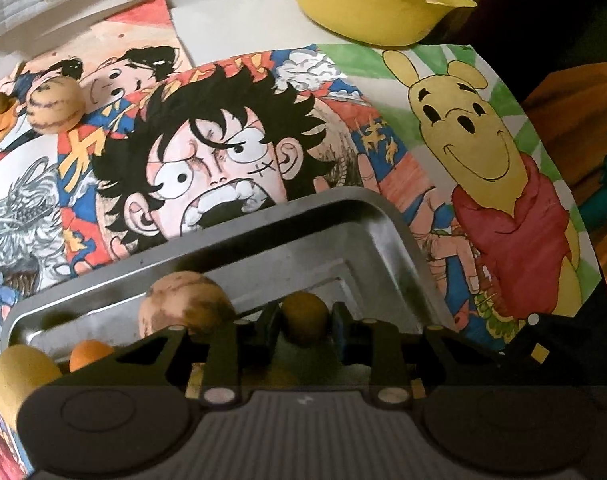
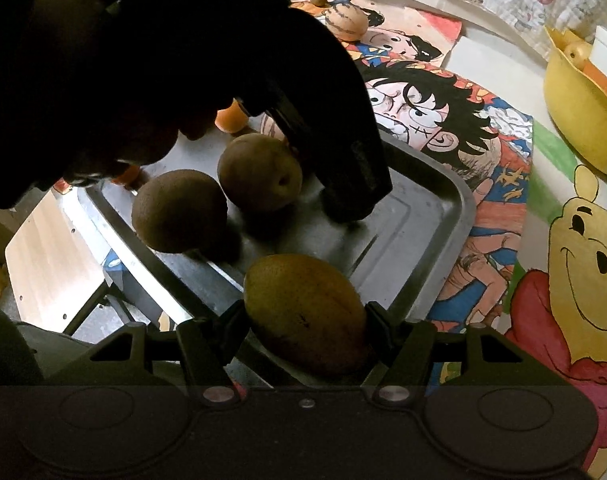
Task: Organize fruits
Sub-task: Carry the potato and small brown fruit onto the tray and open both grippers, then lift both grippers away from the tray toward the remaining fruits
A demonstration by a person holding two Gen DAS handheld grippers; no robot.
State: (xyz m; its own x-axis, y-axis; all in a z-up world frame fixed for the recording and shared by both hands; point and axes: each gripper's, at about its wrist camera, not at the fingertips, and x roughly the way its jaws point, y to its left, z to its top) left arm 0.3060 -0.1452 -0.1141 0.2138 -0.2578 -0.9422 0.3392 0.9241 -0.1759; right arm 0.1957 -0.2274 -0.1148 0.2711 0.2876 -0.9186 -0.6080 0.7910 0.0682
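My left gripper (image 1: 305,322) clamped on a small round brown fruit (image 1: 304,318) over the rectangular steel tray (image 1: 387,224), striped tan fruit (image 1: 53,105) at ten o'clock, my right gripper (image 2: 305,320) gripping an oval yellow-green mango (image 2: 305,312) at the tray's six o'clock edge.

Two round fruits (image 2: 179,210) (image 2: 259,172) are sitting side by side in the tray (image 2: 443,216), a mango (image 2: 307,312) lying at its near edge, a striped fruit (image 2: 345,20) sitting well beyond the tray's far edge on the drawings (image 2: 499,184).
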